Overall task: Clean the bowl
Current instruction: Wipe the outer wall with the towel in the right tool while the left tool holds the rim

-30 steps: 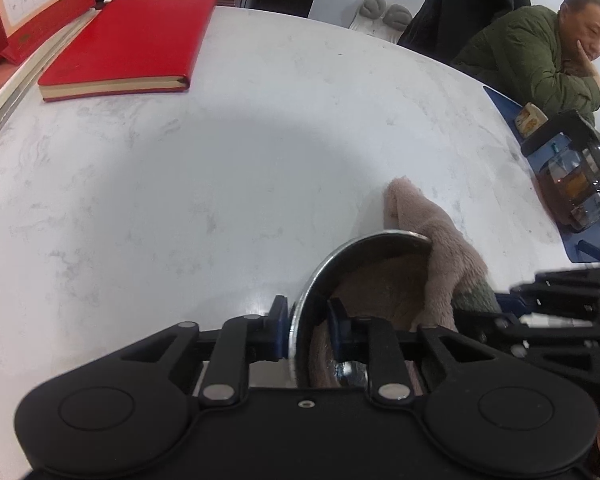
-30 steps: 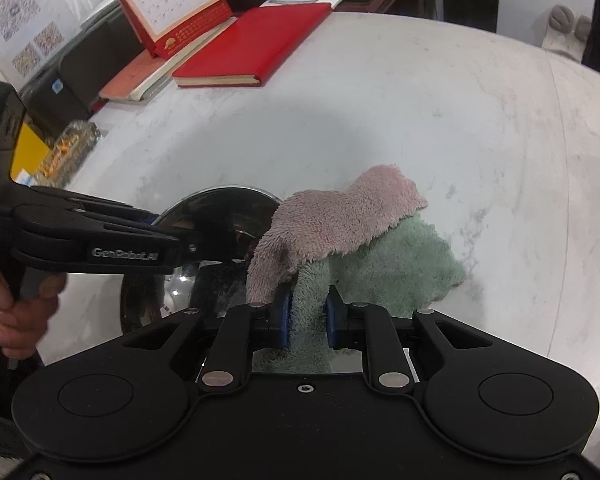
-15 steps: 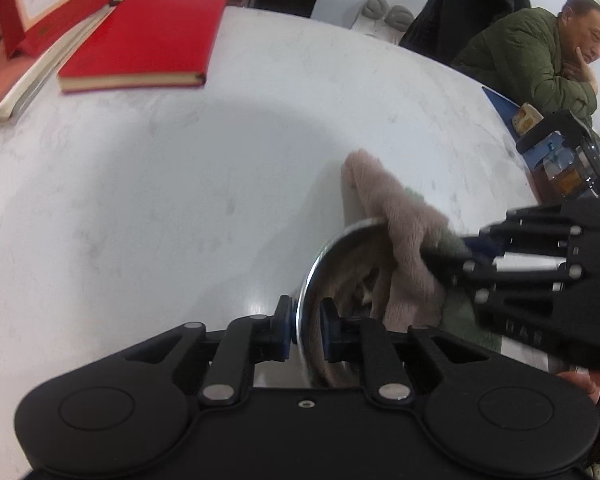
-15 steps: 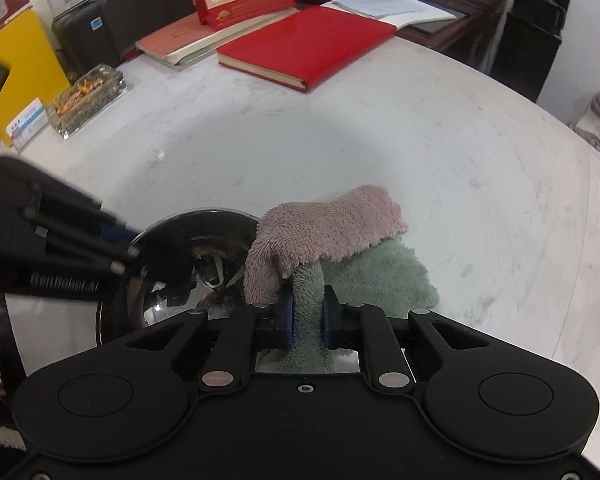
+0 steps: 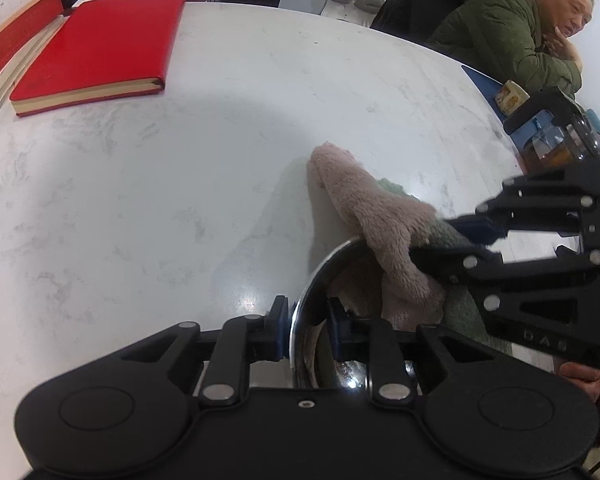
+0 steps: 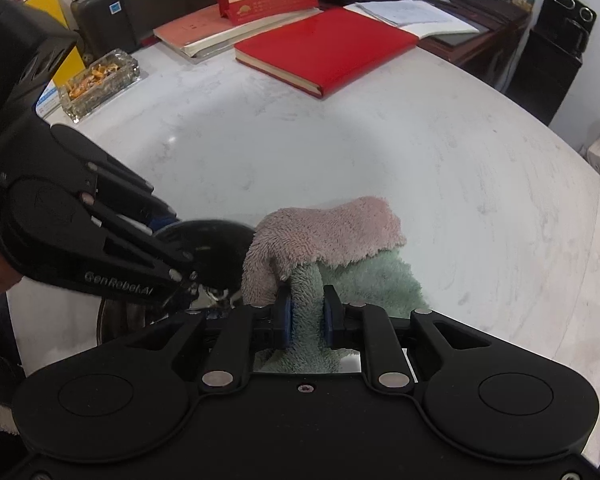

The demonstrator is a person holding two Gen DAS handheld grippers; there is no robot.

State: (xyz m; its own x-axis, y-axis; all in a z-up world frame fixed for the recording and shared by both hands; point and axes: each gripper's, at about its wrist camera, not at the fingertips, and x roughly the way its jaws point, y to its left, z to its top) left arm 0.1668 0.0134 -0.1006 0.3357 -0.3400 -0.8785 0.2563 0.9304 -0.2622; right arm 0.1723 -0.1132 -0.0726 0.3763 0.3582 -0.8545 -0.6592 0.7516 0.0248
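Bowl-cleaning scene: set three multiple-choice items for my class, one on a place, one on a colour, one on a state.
1. Where does the red book lie?
A on the table
B in the bowl
C on a chair

2. The cloth's two colours?
A pink and green
B blue and white
C yellow and black

3. What does the left gripper grip?
A nothing
B the bowl's rim
C the book

Answers: 1 A, it rests on the marble table; 2 A, pink folds over green; 3 B, its jaws straddle the rim.
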